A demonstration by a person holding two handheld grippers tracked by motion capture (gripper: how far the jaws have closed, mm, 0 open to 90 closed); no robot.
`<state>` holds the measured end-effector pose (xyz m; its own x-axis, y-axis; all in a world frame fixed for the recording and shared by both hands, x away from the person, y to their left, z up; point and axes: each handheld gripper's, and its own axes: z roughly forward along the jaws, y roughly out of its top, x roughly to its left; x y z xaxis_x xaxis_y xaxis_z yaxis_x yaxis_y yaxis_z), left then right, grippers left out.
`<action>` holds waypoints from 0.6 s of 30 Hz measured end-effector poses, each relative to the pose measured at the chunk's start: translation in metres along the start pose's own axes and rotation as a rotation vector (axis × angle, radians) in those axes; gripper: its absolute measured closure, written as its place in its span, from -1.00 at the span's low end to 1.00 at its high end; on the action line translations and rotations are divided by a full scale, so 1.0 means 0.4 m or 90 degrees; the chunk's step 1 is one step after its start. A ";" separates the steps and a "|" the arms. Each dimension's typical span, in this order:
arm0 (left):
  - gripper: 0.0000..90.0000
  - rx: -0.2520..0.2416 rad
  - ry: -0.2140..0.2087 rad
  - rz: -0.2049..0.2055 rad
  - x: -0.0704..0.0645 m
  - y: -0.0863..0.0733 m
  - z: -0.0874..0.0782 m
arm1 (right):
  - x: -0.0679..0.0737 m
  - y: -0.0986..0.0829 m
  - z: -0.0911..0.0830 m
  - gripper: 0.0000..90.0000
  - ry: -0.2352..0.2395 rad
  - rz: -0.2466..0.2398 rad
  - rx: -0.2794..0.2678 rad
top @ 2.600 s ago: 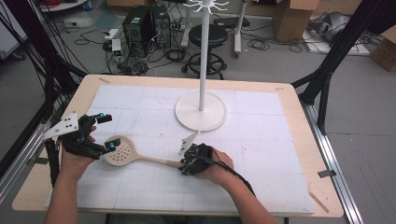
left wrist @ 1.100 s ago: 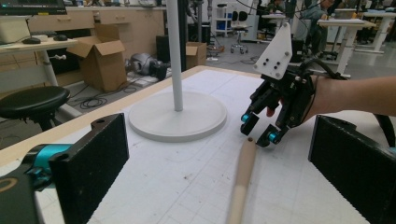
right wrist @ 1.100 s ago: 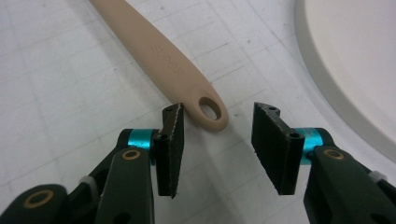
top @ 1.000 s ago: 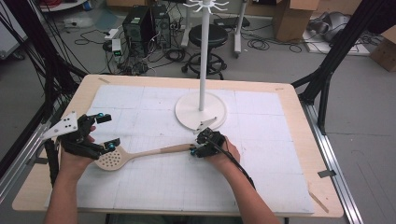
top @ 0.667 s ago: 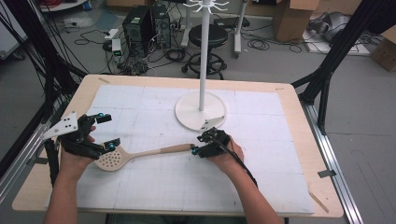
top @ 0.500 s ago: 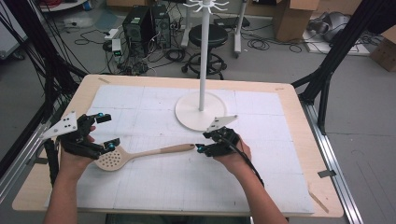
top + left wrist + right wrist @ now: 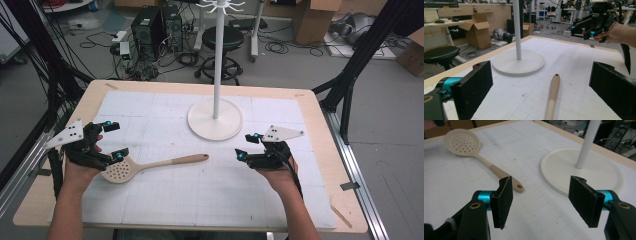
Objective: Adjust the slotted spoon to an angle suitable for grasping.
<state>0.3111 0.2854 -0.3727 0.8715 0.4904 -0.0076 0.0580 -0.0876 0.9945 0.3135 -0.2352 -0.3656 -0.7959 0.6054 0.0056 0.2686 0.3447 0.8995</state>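
Observation:
A beige slotted spoon lies flat on the white gridded mat, bowl to the left, handle pointing right. My left gripper stands open above and beside the spoon's bowl; its own view shows the handle running between the wide-apart jaws. Held off to the right of the handle's tip, my right gripper is open and empty. Its view has the spoon ahead at the left, with the handle's end just past the left jaw.
A white stand with a round base and tall pole rises at the mat's far middle, close to my right gripper. Wooden table edges frame the mat. Cables, boxes and a stool lie on the floor beyond.
My right gripper let go of the spoon's handle, opened, and drew back to the right. The spoon was first swung so its handle points right. The left gripper stayed put.

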 end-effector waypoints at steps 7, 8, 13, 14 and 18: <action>-0.88 0.014 -0.003 -0.004 0.002 -0.006 0.013 | 0.000 -0.008 -0.042 -0.29 -0.024 0.011 -0.056; -0.88 0.011 -0.003 -0.004 0.002 -0.006 0.013 | -0.001 -0.011 -0.050 -0.30 -0.029 0.013 -0.061; -0.88 0.015 -0.002 -0.008 0.007 -0.009 0.014 | -0.014 -0.024 -0.076 -0.35 -0.031 0.020 -0.095; -0.88 0.014 -0.003 -0.008 0.006 -0.008 0.014 | -0.018 -0.025 -0.077 -0.37 -0.034 0.025 -0.099; -0.88 0.011 -0.004 -0.007 0.002 -0.005 0.014 | -0.023 -0.030 -0.082 -0.49 -0.043 0.033 -0.102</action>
<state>0.3142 0.2812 -0.3752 0.8737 0.4860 -0.0189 0.0761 -0.0981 0.9923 0.2997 -0.2684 -0.3620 -0.7431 0.6685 0.0289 0.2136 0.1961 0.9570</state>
